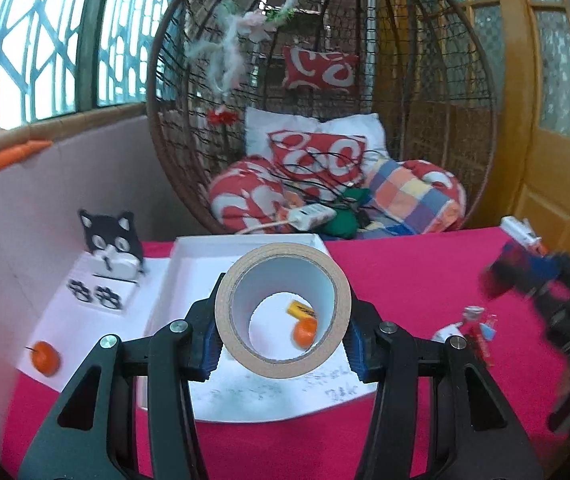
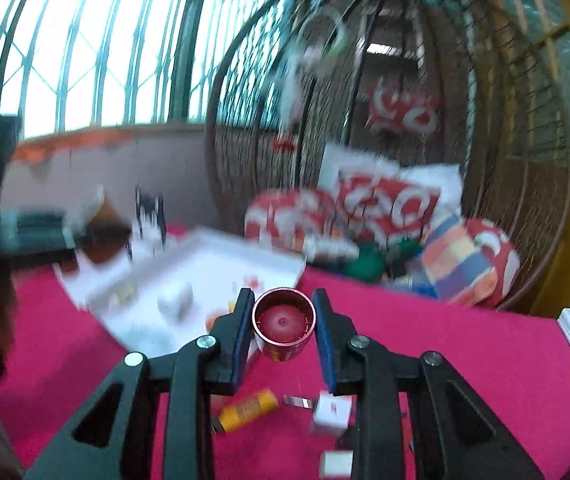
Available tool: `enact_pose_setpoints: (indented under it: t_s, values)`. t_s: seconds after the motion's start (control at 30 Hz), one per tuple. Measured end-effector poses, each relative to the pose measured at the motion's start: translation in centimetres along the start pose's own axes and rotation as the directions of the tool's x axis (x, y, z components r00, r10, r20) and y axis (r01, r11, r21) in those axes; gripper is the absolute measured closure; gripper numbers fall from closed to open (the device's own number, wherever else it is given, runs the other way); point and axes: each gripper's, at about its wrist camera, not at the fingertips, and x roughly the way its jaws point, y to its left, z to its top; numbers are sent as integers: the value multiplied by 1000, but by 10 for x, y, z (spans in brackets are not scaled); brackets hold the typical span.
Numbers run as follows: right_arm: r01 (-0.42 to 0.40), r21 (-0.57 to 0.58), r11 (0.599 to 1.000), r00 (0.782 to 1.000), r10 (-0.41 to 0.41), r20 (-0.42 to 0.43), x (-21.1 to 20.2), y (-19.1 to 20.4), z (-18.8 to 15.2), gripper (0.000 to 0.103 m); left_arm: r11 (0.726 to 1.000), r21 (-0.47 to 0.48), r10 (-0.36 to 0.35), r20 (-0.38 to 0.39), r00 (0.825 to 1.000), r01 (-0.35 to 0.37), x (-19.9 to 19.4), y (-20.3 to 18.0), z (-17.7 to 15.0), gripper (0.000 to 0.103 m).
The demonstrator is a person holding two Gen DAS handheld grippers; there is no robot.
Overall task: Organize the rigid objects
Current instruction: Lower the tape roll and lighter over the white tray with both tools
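Note:
My left gripper (image 1: 283, 344) is shut on a wide roll of brown tape (image 1: 285, 276), held on edge just above the white tray (image 1: 189, 280). Through the roll's hole I see a small orange ball (image 1: 305, 332) and a yellow piece (image 1: 301, 310) lying in the tray. My right gripper (image 2: 283, 320) is shut on a red metal cylinder (image 2: 283, 324), its open end facing the camera, lifted above the red cloth (image 2: 445, 352). In the left wrist view the right gripper (image 1: 525, 276) is a blur at the right edge.
A cat-faced holder (image 1: 111, 240) and another orange ball (image 1: 45, 358) sit on white sheets left of the tray. A yellow tube (image 2: 249, 408), two white cubes (image 2: 331, 412) and small packets (image 1: 477, 328) lie on the cloth. A wicker egg chair (image 1: 425, 140) with cushions stands behind.

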Motion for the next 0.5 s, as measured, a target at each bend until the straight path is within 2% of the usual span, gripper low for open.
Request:
enact_pose_setpoints:
  t_s: [0.17,0.3,0.5]
  values:
    - [11,95,995,995,-20,97,-9,-1,28,75,996,-23,88,6,996,-88,-1,9,4,54]
    - [-21,160,987,996,6,94,2,0,37,75,991,-51,121,8,993,-121,-2,18,4,54]
    - [-32,191,981,996,17,83,10,12,39,75,983,-71,170,17,985,-168,-7,28,6,54]
